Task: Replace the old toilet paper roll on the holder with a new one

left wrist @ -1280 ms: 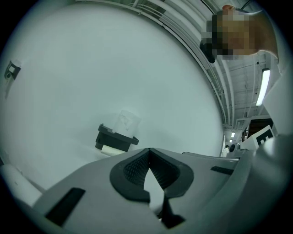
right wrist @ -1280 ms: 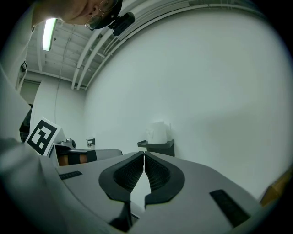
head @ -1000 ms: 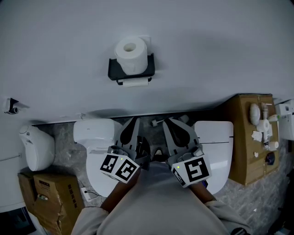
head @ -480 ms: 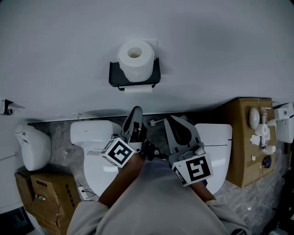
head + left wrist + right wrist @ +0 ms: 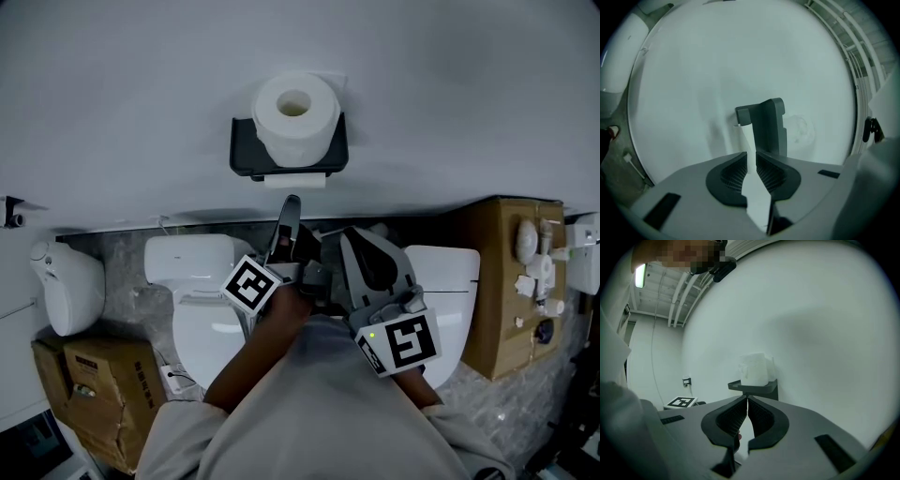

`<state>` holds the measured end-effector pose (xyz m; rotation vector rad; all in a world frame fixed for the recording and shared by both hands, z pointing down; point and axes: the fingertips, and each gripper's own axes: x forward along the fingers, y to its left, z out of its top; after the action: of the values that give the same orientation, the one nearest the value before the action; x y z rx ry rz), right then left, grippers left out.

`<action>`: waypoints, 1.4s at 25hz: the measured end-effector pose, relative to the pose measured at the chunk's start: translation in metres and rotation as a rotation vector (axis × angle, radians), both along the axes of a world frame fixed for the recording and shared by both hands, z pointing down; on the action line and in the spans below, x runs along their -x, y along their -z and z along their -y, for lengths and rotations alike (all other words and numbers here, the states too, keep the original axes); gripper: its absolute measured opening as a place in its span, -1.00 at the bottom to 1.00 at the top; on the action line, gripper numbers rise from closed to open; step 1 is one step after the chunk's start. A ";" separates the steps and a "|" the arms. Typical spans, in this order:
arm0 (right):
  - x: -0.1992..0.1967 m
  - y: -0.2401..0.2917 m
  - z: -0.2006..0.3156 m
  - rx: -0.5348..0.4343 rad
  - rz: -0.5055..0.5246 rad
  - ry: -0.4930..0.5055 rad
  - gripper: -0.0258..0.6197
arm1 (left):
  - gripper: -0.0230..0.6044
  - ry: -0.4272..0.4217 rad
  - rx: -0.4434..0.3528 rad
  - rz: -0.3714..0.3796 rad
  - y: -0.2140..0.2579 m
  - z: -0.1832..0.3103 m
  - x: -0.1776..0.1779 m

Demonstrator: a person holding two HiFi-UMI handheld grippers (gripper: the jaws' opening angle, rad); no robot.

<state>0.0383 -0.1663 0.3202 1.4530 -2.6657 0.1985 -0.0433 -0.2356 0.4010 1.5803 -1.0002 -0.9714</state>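
Left hand-held gripper has rolled onto its edge, nearer the holder. Its jaws just opened a narrow gap, empty. Right hand-held gripper stays closed, empty.

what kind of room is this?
Likely a bathroom test bay or showroom: one toilet beside a second toilet, a wall holder carrying a paper roll, and a cardboard box nearby.
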 end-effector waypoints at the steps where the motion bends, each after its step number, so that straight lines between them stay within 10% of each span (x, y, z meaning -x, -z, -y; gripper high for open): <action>1: 0.000 -0.002 0.000 0.005 -0.003 -0.001 -0.87 | -0.75 0.002 -0.003 -0.012 0.001 0.002 0.000; 35: 0.001 -0.020 0.017 0.069 -0.046 -0.018 -0.87 | -0.38 0.024 -0.006 -0.110 -0.005 0.051 0.001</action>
<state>0.0376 -0.1837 0.3402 1.4440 -2.5832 0.2530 -0.0441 -0.2868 0.4065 1.5062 -0.9430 -1.0672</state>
